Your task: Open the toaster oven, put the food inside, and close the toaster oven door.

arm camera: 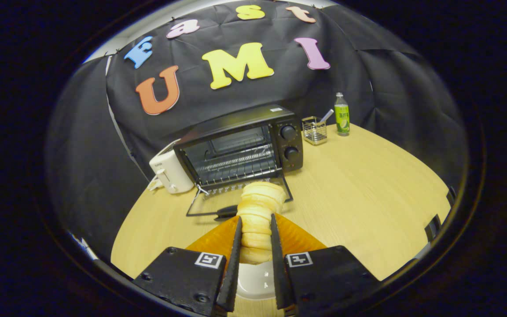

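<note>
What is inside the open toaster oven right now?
Inside the toaster oven only a bare wire rack shows; its floor beneath is hidden. The bread roll is outside, gripped between the tongs, above the lowered door.

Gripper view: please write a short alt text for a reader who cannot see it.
The claw is shut on a ridged bread roll, held above a white plate. Just beyond it, a black toaster oven stands on a wooden table with its door folded down.

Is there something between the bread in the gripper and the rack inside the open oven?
Nothing visible. The gripper is shut on the bread, the oven door lies open just ahead, and the rack looks bare.
</note>
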Demonstrator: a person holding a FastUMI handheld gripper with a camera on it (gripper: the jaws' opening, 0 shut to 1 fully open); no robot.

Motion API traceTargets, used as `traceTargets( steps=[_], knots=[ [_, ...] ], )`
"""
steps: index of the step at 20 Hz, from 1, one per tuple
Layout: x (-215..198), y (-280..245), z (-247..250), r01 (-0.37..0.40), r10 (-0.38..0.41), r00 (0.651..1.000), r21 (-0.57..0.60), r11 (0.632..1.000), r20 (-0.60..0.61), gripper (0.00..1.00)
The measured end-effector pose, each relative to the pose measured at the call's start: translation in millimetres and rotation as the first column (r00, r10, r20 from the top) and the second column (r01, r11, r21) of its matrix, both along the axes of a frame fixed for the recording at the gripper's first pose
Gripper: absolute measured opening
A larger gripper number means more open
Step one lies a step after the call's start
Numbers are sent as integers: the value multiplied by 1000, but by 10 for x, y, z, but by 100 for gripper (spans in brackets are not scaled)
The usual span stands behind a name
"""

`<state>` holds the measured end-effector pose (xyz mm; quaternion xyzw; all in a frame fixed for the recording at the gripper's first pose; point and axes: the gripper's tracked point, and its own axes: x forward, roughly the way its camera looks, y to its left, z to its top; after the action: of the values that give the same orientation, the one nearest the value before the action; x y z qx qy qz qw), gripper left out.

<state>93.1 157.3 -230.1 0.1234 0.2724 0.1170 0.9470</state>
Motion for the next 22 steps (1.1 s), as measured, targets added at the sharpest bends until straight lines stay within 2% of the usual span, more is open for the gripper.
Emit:
traceTargets(
  steps=[3,5,8,12,17,19,22],
  knots=[
    [434,123,315,-3,5,997,-21,1000,81,39],
    [675,297,363,-14,13,997,12,1000,77,39],
    [1077,423,157,-7,7,999,-4,1000,45,39],
    [1648,614,-377,18,-18,998,15,1000,-55,39],
    [2353,692,-676,95,-90,992,48,994,-91,39],
    [2512,680,-733,115,-113,990,23,993,-83,39],
    [2567,730,-765,103,-103,993,-1,995,-65,41]
  ],
)
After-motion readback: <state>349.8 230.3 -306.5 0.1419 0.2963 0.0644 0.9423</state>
